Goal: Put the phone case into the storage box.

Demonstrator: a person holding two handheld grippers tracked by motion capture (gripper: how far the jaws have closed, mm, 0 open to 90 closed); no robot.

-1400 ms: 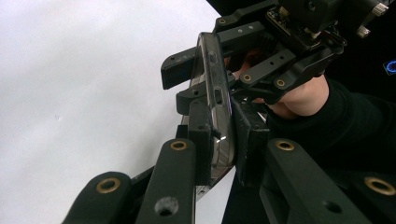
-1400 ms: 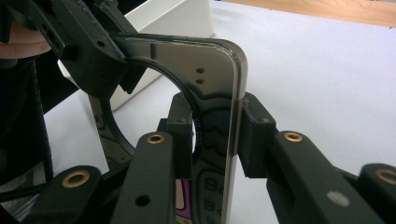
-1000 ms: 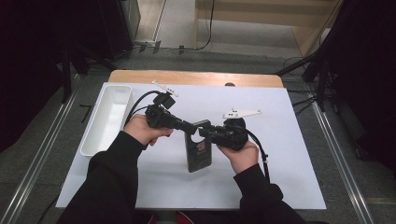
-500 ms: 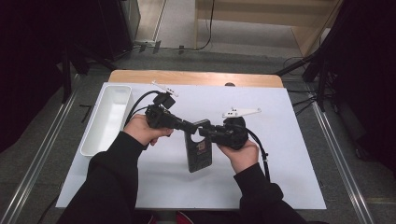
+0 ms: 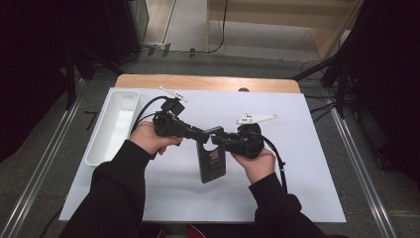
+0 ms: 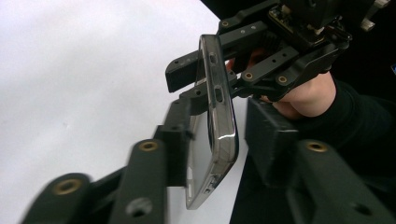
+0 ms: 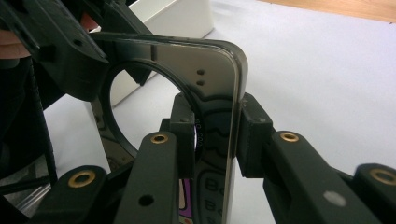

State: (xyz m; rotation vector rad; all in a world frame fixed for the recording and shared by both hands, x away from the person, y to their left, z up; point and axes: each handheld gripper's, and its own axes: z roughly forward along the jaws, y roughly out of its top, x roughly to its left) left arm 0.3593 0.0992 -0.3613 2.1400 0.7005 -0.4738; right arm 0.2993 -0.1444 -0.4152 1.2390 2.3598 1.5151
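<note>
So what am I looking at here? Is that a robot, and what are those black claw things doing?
No robot: a person sits at a table and holds a hand tool in each hand. Each tool ends in two black jaws that pinch. The picture from above shows the left gripper and the right gripper meeting over a white sheet. Both are shut on the top end of one dark phone, which hangs or tilts down from them toward the person. The other two pictures come from small cameras riding on the tools, looking along the jaws. The left one's camera sees the phone edge-on, with the other tool pinching it beyond. The right one's sees its flat side, which has a round cut-out. A long white tray lies at the left on the sheet, nothing visible in it.
</note>
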